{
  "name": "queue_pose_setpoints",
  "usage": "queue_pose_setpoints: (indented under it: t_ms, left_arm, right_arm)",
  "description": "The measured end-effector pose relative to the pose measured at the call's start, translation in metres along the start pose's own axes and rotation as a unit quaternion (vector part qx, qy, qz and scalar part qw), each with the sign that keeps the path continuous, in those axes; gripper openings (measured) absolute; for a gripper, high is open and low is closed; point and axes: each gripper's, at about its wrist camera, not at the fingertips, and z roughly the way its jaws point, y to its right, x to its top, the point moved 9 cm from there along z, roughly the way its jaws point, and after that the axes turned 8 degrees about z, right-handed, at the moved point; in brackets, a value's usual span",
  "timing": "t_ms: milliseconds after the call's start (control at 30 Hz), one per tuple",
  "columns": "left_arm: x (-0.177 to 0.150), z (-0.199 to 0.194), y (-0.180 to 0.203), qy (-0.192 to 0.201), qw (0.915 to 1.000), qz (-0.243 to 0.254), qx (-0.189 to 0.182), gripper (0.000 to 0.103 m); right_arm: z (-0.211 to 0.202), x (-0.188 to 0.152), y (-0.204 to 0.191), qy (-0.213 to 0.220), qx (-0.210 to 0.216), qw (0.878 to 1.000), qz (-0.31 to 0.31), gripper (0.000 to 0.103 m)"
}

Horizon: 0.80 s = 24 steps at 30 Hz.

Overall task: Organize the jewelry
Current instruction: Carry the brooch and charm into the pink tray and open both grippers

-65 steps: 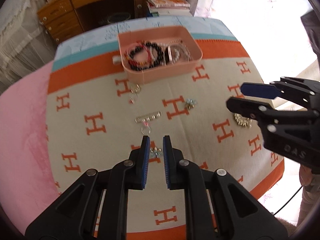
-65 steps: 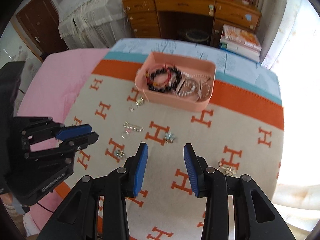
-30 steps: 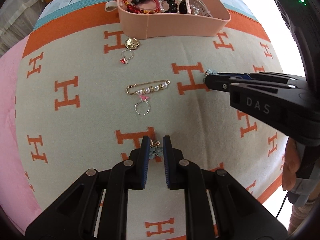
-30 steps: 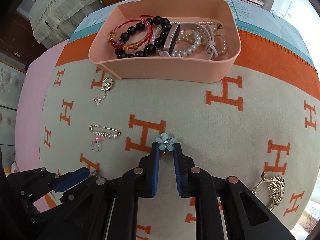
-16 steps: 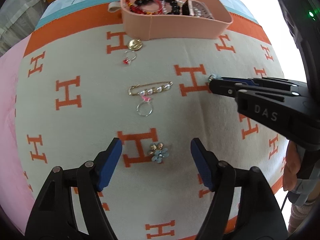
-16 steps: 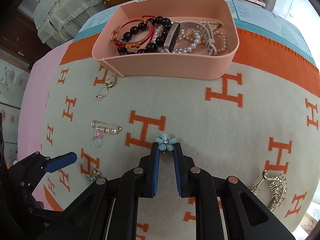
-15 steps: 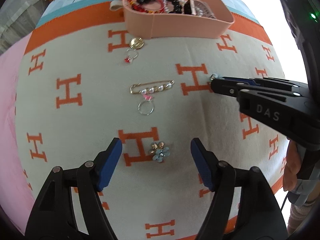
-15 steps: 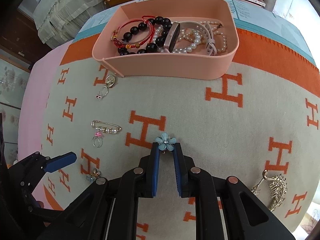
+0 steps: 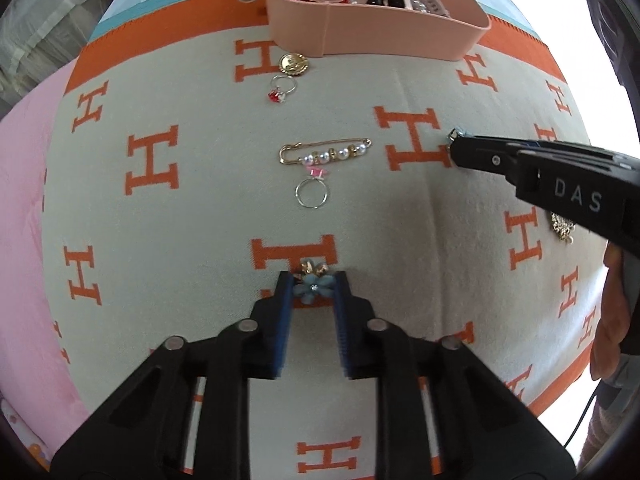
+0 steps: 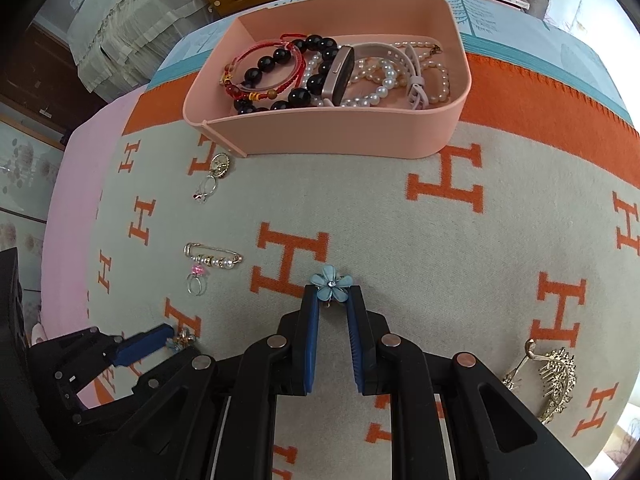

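The left gripper (image 9: 311,280) pointed down at the blanket (image 9: 200,220), its jaws closing around a small blue flower earring (image 9: 313,289) that sat between the blue pads and looked pinched by them, still against the cloth on an orange H. The right gripper (image 10: 332,294) was nearly closed and had a second blue flower earring (image 10: 330,282) clamped at its tips, low over the blanket beside another orange H.

Just beyond the left gripper lay a silver ring with a pink stone (image 9: 311,194), and touching it or just past it a gold safety-pin brooch strung with pearls (image 9: 325,153). Farther on were a ring with a red stone (image 9: 282,89) and a round gold pendant (image 9: 293,64), close to the near wall of the pink tray (image 10: 332,136).

The tray stood on the orange border of the blanket. Inside it lay a black bead bracelet (image 10: 298,76), a red cord bracelet (image 10: 264,68), pearl strands (image 10: 380,88) and a pale pink watch (image 10: 342,74), all heaped together.

To the right of the right gripper, near the blanket's edge, lay a gold comb-shaped hair ornament (image 10: 556,380). A hand (image 9: 608,320) showed at the right edge of the left wrist view.
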Motion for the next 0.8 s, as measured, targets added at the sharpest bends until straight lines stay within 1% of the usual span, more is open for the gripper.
queue_pose_setpoints:
  t_ms: [100, 167, 233, 300, 400, 433, 500, 567, 600, 633, 700, 800]
  left_arm:
    - [0.004, -0.007, 0.001, 0.009, 1.0000, 0.001, 0.003, 0.017]
    - [0.010, -0.017, -0.002, 0.023, 0.9997, -0.002, 0.004, 0.017]
    - [0.023, -0.034, -0.007, 0.044, 0.9990, -0.010, 0.006, 0.017]
    - [0.039, -0.051, -0.014, 0.063, 0.9976, -0.026, 0.012, 0.017]
    - [0.079, -0.080, -0.025, 0.120, 0.9913, -0.052, 0.008, 0.017]
    - [0.092, -0.085, -0.023, 0.134, 0.9891, -0.059, 0.005, 0.017]
    - [0.122, -0.097, -0.027, 0.170, 0.9821, -0.080, -0.016, 0.017]
    - [0.154, -0.097, -0.031, 0.192, 0.9770, -0.089, -0.027, 0.017]
    - [0.165, -0.095, -0.032, 0.202, 0.9744, -0.093, -0.034, 0.017]
    - [0.176, -0.091, -0.031, 0.204, 0.9735, -0.095, -0.039, 0.017]
    - [0.187, -0.080, -0.032, 0.201, 0.9733, -0.100, -0.046, 0.017]
    - [0.196, -0.056, -0.028, 0.179, 0.9783, -0.091, -0.050, 0.017]
  right_arm:
    - [-0.007, 0.002, 0.002, 0.006, 0.009, 1.000, 0.005, 0.014]
    - [-0.019, 0.006, 0.002, 0.015, 0.017, 1.000, 0.007, 0.014]
    - [-0.035, 0.013, 0.000, 0.034, 0.026, 0.999, 0.005, 0.014]
    - [-0.057, 0.026, -0.003, 0.066, 0.031, 0.997, 0.004, 0.014]
    - [-0.083, 0.047, -0.003, 0.113, 0.029, 0.993, 0.009, 0.014]
    - [-0.088, 0.054, -0.005, 0.123, 0.031, 0.992, 0.011, 0.014]
    - [-0.096, 0.068, -0.005, 0.147, 0.034, 0.988, 0.016, 0.014]
    - [-0.099, 0.086, -0.003, 0.167, 0.036, 0.985, 0.027, 0.014]
    - [-0.097, 0.093, -0.002, 0.169, 0.041, 0.984, 0.032, 0.014]
    - [-0.097, 0.099, 0.002, 0.168, 0.042, 0.984, 0.037, 0.014]
    - [-0.088, 0.109, 0.009, 0.163, 0.047, 0.984, 0.052, 0.014]
    - [-0.076, 0.116, 0.015, 0.150, 0.050, 0.986, 0.062, 0.014]
